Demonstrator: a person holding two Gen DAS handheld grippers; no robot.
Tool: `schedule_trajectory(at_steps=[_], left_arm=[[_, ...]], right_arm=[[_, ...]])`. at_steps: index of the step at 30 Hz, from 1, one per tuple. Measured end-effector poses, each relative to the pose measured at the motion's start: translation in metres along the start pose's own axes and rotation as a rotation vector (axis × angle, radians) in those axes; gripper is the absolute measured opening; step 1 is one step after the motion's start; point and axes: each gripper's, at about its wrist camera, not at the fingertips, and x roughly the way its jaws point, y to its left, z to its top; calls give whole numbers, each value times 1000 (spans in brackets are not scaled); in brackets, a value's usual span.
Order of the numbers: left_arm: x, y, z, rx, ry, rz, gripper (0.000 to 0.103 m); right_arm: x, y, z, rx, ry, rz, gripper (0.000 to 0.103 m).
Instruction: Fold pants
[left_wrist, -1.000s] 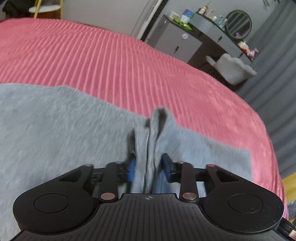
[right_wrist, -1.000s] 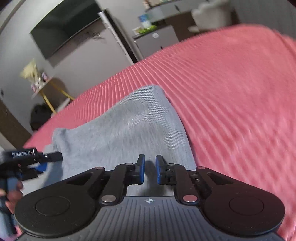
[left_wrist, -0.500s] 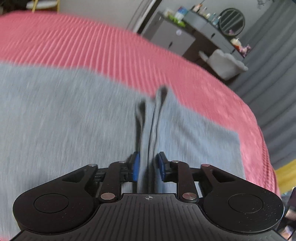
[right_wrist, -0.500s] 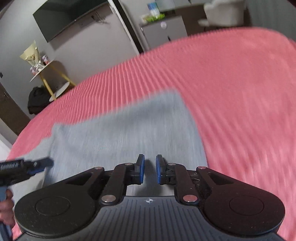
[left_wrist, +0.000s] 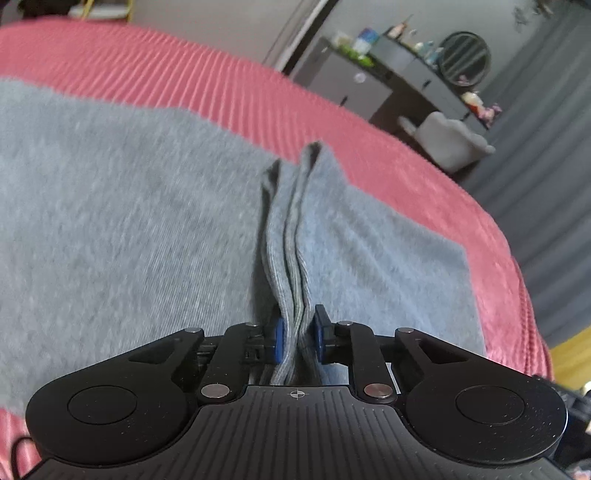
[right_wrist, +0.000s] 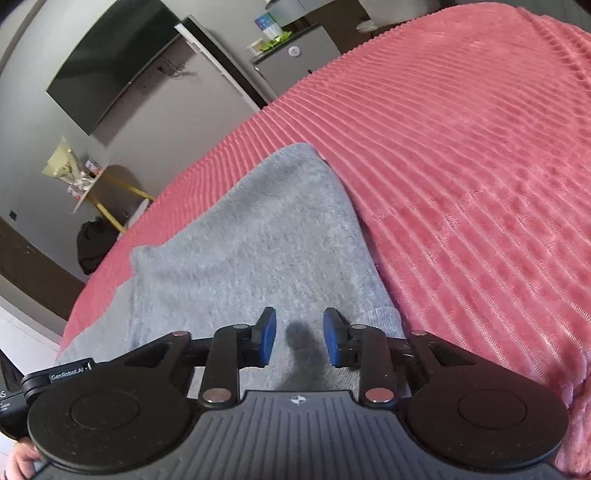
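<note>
Grey pants lie spread on a pink ribbed bedspread. My left gripper is shut on a bunched ridge of the pants' ribbed edge, which stands up between the blue pads. In the right wrist view the pants lie in a folded stack with a corner pointing away. My right gripper is open just above the near edge of the pants, with nothing between its pads. The left gripper's body shows at the lower left there.
The bedspread stretches wide to the right of the pants. Beyond the bed stand a grey cabinet, a dressing table with a round mirror, a grey chair, a wall TV and a yellow side table.
My right gripper has opened from nearly shut, and the pants now lie folded over with a raised corner. My left gripper keeps its hold and has moved over the pants.
</note>
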Motion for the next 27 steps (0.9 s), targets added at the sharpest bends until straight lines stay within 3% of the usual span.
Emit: schedule_trajectory(at_steps=[3,5,11,16,21,24,27], left_arm=[[-7,-2,1,29,-27,-2,18],[-11,-2,0,23,-37,-8,17],[-27,9,1,-38,-64,-41,17],[-41,15,2,-90,-94,-44,17],[-52,21,3,-107,-129,-26,17],[-48,26,3,-128,-111,-14,17],[-38,23,0,-104,-63,43,17]], right_arm=[[-10,1,-5,10,-13,29,46],[-16,2,-9,29,4,37,47],[-29,3,-29,130,103,78,56],[-13,-1,-43,212,221,116,60],[-8,-11,-34,305,103,154,59],[-4,-17,-31,309,58,96,46],[0,-24,-35,325,57,24,12]])
